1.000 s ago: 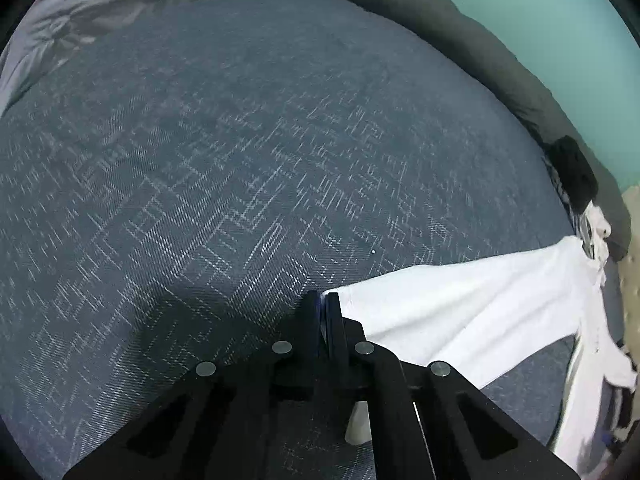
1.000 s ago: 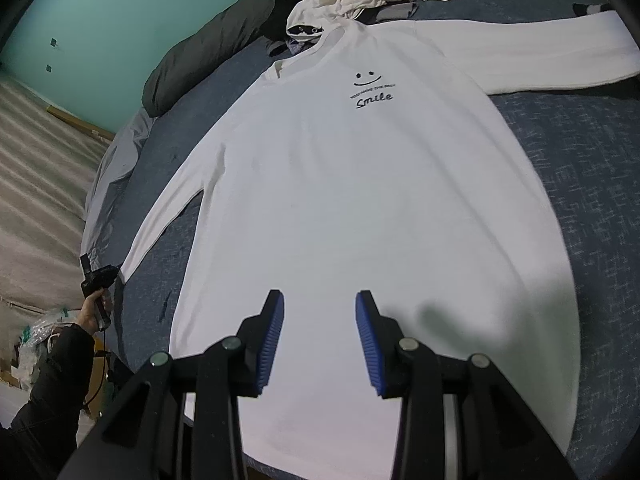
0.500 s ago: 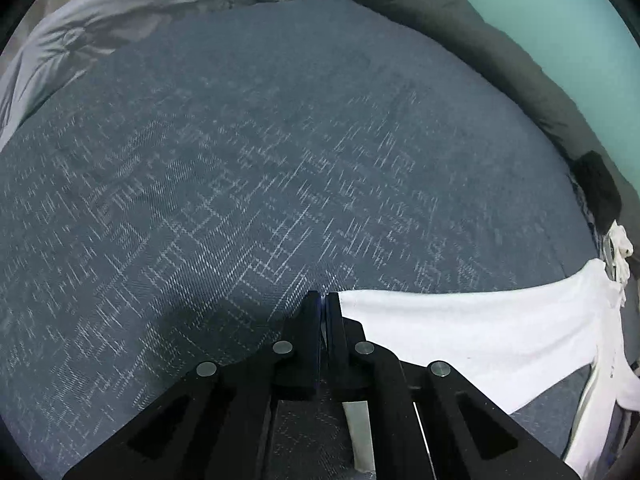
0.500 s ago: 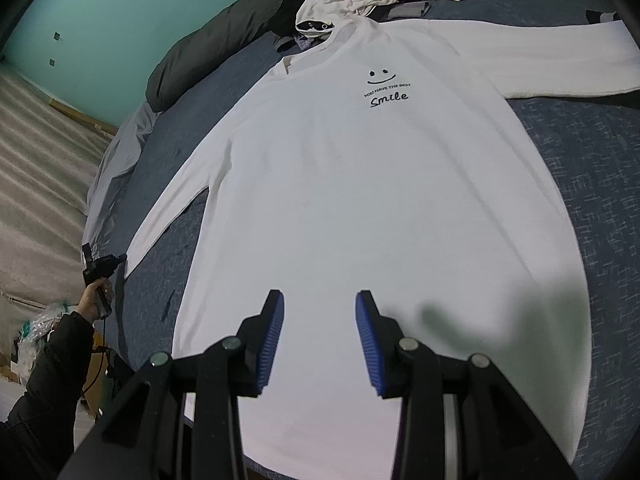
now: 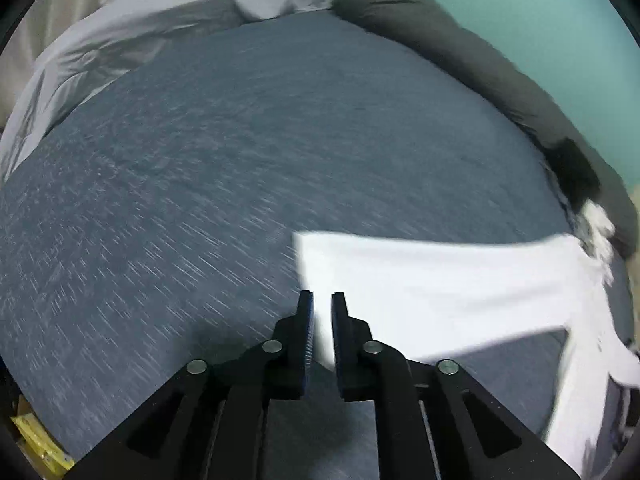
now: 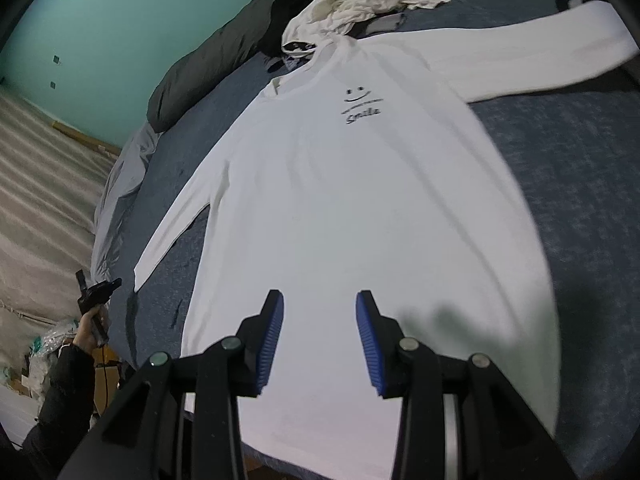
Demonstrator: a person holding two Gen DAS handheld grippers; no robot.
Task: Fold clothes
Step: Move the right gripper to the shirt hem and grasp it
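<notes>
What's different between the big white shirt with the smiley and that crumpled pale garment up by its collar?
The white shirt lies spread flat with both sleeves out; the crumpled garment is bunched in a heap. The white shirt is bright white; the crumpled garment looks duller, off-white. The white shirt covers much of the bed, the crumpled garment only a small patch. Both rest on the blue bedspread.

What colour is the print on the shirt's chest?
Black, on the white shirt: a smiley and "Smile" print, clearest in the right wrist view.
</notes>
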